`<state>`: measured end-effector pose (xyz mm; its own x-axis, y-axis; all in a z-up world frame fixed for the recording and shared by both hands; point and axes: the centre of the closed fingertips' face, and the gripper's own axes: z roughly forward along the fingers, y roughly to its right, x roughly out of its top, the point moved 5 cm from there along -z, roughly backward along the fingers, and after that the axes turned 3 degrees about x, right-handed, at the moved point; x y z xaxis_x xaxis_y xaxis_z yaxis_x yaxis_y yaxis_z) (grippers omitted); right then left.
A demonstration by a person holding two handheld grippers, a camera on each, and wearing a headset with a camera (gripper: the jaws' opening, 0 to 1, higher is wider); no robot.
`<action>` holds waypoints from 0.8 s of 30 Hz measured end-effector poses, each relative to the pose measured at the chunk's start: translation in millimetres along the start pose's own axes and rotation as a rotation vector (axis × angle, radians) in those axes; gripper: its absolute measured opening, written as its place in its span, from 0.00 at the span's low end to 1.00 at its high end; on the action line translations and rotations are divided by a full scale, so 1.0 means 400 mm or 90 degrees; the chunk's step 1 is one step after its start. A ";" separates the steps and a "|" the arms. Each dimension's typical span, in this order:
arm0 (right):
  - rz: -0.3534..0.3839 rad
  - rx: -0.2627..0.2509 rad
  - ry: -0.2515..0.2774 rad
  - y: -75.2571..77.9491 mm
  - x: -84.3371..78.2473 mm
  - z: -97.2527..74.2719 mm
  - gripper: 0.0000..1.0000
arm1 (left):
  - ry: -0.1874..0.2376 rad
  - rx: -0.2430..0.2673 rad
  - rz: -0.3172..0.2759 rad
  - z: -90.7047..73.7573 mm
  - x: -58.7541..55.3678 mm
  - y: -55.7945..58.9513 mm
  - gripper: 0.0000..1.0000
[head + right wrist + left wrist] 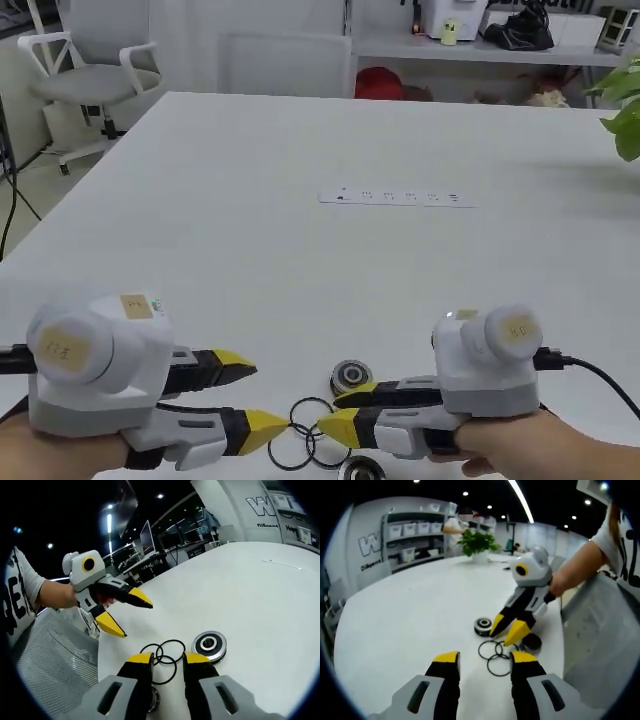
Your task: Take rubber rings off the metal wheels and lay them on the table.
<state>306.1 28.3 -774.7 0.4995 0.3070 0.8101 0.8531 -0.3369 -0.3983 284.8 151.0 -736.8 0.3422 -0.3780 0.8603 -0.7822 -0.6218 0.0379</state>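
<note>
Three thin black rubber rings (300, 432) lie overlapped on the white table (300, 250), free of any wheel. One metal wheel (351, 376) lies flat just beyond them, and a second wheel (360, 468) sits at the near edge. My left gripper (250, 398) is open, its yellow tips just left of the rings. My right gripper (345, 411) is open with a narrower gap, its tips right of the rings. In the left gripper view my left gripper (484, 657) frames the rings (498, 650); the wheel (483, 625) lies beyond. In the right gripper view my right gripper (168, 658) stands over the rings (161, 656), beside the wheel (209, 644).
A white power strip (395, 197) lies mid-table. A white chair (85, 70) stands far left, and a plant (625, 100) is at the right edge. A shelf (480, 45) runs behind the table. The table's near edge is close under both grippers.
</note>
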 end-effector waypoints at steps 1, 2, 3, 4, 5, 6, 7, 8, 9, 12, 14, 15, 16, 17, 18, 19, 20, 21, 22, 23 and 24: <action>-0.002 0.001 0.000 -0.001 0.001 -0.001 0.22 | -0.001 0.000 0.000 0.001 0.000 0.000 0.40; -0.004 0.003 0.003 -0.003 0.003 -0.002 0.23 | -0.001 0.000 0.000 0.001 0.000 0.000 0.40; -0.003 0.005 0.004 -0.005 0.005 -0.004 0.23 | -0.002 -0.001 0.001 0.001 0.000 0.000 0.40; -0.003 0.007 0.008 -0.007 0.008 -0.008 0.23 | -0.002 -0.001 0.001 0.001 0.000 0.000 0.40; -0.004 0.008 0.010 -0.008 0.011 -0.010 0.23 | -0.002 -0.001 0.001 0.001 0.001 0.000 0.40; -0.003 0.011 0.014 -0.011 0.016 -0.015 0.23 | -0.002 -0.002 0.001 0.002 0.002 0.000 0.40; -0.002 0.012 0.017 -0.012 0.020 -0.018 0.23 | -0.001 -0.002 0.001 0.002 0.004 -0.001 0.40; 0.000 0.013 0.023 -0.012 0.025 -0.022 0.24 | 0.000 -0.001 0.002 0.002 0.005 -0.001 0.40; 0.000 0.013 0.026 -0.012 0.028 -0.025 0.24 | 0.002 0.001 0.002 0.002 0.008 -0.003 0.40; 0.001 0.008 0.036 -0.007 0.036 -0.035 0.24 | 0.007 0.004 -0.003 0.006 0.016 -0.007 0.40; -0.002 0.005 0.039 -0.004 0.040 -0.042 0.24 | 0.007 0.004 0.000 0.009 0.021 -0.007 0.40; -0.004 0.002 0.040 -0.001 0.042 -0.046 0.24 | 0.008 0.003 0.002 0.011 0.023 -0.007 0.40; -0.005 0.000 0.041 0.001 0.043 -0.050 0.24 | 0.008 0.003 0.003 0.013 0.026 -0.008 0.40; -0.007 -0.002 0.042 0.005 0.045 -0.055 0.24 | 0.009 0.003 0.003 0.015 0.028 -0.009 0.39; -0.008 -0.005 0.044 0.008 0.046 -0.058 0.24 | 0.010 0.002 0.002 0.017 0.031 -0.011 0.39; -0.008 -0.007 0.046 0.011 0.047 -0.062 0.25 | 0.011 0.003 0.003 0.019 0.033 -0.012 0.39; -0.008 -0.011 0.048 0.016 0.049 -0.067 0.25 | 0.011 0.003 0.003 0.023 0.036 -0.015 0.38; -0.009 -0.014 0.050 0.021 0.050 -0.071 0.25 | 0.012 0.003 0.003 0.025 0.039 -0.016 0.38; -0.012 -0.020 0.052 0.027 0.050 -0.077 0.25 | 0.012 0.003 0.003 0.028 0.041 -0.017 0.38; -0.013 -0.023 0.053 0.030 0.050 -0.081 0.26 | 0.011 0.002 0.003 0.032 0.043 -0.018 0.39; -0.013 -0.026 0.053 0.034 0.050 -0.085 0.26 | 0.011 0.002 0.004 0.035 0.045 -0.019 0.39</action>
<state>322.6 -0.2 -749.5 0.4663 0.2391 0.8517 0.8552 -0.3682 -0.3648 304.3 139.4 -728.7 0.3284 -0.3699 0.8691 -0.7826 -0.6217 0.0311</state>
